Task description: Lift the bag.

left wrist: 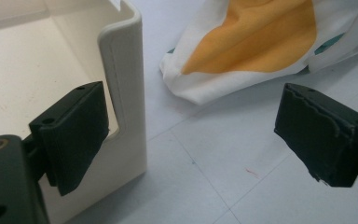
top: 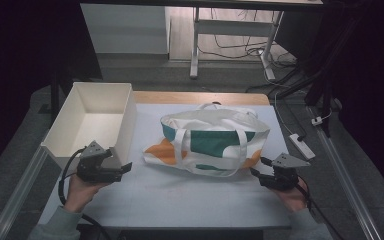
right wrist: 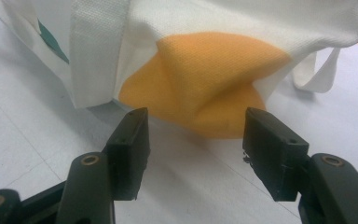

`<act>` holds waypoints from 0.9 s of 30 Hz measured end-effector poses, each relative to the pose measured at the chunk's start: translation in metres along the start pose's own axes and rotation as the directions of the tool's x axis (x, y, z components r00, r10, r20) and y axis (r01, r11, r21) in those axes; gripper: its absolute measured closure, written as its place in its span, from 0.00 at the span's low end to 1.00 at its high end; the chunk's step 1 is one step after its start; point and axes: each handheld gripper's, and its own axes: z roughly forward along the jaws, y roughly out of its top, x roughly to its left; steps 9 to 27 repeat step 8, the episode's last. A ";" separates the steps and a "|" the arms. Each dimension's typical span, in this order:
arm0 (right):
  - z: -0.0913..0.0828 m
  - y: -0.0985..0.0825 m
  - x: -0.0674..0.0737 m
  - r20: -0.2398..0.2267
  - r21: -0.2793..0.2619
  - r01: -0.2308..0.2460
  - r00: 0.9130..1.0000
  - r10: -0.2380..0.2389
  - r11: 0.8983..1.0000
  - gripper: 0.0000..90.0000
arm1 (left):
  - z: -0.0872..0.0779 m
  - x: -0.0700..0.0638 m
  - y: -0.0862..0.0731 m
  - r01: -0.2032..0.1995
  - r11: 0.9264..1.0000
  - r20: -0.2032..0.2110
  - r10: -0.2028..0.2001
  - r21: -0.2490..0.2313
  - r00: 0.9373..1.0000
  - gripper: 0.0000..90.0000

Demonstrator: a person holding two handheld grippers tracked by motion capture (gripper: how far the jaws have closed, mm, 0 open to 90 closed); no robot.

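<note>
A soft cloth bag — white woven fabric with orange and green patches — lies slumped mid-table on the pale mat, its mouth gaping and its straps draped loose. The right gripper sits low at the bag's near right corner, jaws spread wide and empty, aimed at the creased orange patch, probably to pinch that fold. The left gripper waits just beside the near corner of the rigid, smooth white box, jaws likewise parted and holding nothing — likely poised for the bag's left corner.
</note>
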 end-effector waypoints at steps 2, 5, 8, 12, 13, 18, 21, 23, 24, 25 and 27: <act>0.000 0.000 0.000 0.000 0.000 0.000 1.000 0.000 1.000 0.46 | 0.000 0.000 0.000 0.000 1.000 -0.001 0.000 0.001 1.000 0.11; 0.001 0.000 0.000 0.000 0.000 0.000 1.000 0.000 1.000 0.46 | 0.000 0.000 0.000 0.000 1.000 -0.001 0.000 0.001 1.000 0.11; 0.001 0.000 0.000 -0.001 -0.001 0.001 1.000 -0.001 1.000 0.46 | 0.000 0.000 0.000 0.000 1.000 -0.001 0.000 0.002 1.000 0.11; 0.001 0.000 0.000 -0.001 -0.001 0.001 1.000 -0.001 1.000 0.46 | 0.000 0.000 0.000 0.000 1.000 -0.001 0.000 0.002 1.000 0.11; 0.001 0.000 0.000 -0.001 -0.001 0.001 1.000 -0.001 1.000 0.46 | 0.000 0.000 0.000 0.000 1.000 -0.001 0.000 0.002 1.000 0.11; 0.001 0.000 0.000 -0.001 -0.001 0.001 1.000 -0.001 1.000 0.46 | 0.000 0.000 0.000 0.000 1.000 -0.001 0.000 0.002 1.000 0.11; 0.001 0.000 0.000 -0.001 -0.001 0.001 1.000 -0.001 1.000 0.46 | 0.000 0.000 0.000 0.000 1.000 -0.001 0.000 0.002 1.000 0.11; 0.001 0.000 0.000 -0.001 -0.001 0.001 1.000 -0.001 1.000 0.46 | 0.000 0.000 0.000 0.000 1.000 -0.001 0.000 0.002 1.000 0.11; 0.001 0.000 0.000 -0.001 -0.001 0.001 1.000 -0.001 1.000 0.46 | 0.000 0.000 0.000 0.000 1.000 -0.001 0.000 0.002 1.000 0.11; 0.001 0.000 0.000 -0.001 -0.001 0.001 1.000 -0.001 1.000 0.46 | 0.000 0.000 0.000 0.000 1.000 -0.001 0.000 0.002 1.000 0.11; 0.001 0.000 0.000 -0.001 -0.001 0.001 1.000 -0.001 1.000 0.46 | 0.000 0.000 0.000 0.000 1.000 -0.001 0.000 0.002 1.000 0.11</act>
